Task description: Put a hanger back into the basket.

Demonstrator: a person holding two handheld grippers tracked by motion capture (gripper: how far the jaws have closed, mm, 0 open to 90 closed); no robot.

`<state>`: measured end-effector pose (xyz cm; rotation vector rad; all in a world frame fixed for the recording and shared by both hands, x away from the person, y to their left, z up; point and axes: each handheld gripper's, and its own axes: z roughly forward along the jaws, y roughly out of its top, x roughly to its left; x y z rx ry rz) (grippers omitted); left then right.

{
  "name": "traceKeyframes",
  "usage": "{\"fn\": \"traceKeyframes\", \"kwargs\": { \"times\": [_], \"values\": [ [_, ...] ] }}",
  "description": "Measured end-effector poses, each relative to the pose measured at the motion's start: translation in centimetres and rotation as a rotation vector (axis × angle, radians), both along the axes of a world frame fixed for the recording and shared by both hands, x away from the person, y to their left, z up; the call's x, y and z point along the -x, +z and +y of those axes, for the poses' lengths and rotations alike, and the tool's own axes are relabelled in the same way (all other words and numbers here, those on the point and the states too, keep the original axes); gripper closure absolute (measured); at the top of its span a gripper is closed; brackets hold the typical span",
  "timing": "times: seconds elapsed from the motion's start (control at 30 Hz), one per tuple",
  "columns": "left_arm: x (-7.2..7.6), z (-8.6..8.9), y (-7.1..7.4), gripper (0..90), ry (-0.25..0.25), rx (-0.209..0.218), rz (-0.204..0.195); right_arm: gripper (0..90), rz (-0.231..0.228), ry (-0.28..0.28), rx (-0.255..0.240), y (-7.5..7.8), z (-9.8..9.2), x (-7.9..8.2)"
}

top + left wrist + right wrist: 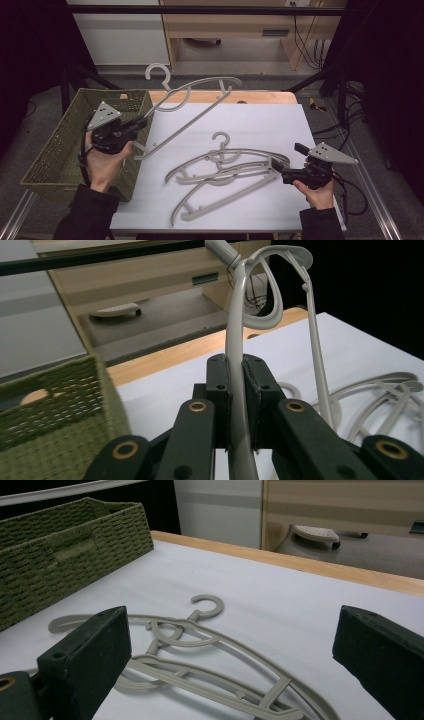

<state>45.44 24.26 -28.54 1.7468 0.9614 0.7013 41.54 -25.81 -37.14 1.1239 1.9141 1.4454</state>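
Pinched by 1 arm end in the left claw (142, 121), the light, stiff, slick grey plastic hanger (192, 107) hangs above the desk (250, 120) at 11 o'clock, likely to swing, while the right claw (274, 167) rests spread.

A white sheet (280, 125) is spread over the table, and a strip of bare wood (260, 96) is left showing along the far edge. Beyond that edge a grey floor (240, 65) is seen. A white cabinet (120, 35) is placed at the far left, with a wooden desk (240, 22) beside it. Under the desk a flat grey pedal (116, 310) is laid on the floor. At the far right, black cables (307, 45) are hung down by the desk's side. A metal rail (367, 200) is run along the table's right edge.
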Motion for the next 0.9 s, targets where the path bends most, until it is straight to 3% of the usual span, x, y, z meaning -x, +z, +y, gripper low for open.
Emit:
{"fn": "traceKeyframes", "kwargs": {
  "times": [0.7,0.9],
  "values": [
    [0.9,12.1,-0.4,82.6,0.169,-0.011,-0.039,2.3,0.009,-0.002,0.01,-0.2,0.2,-0.2],
    [0.2,14.8,-1.5,82.5,0.21,-0.029,-0.012,2.3,0.011,0.005,0.023,-0.3,0.3,-0.3]
  ]
}}
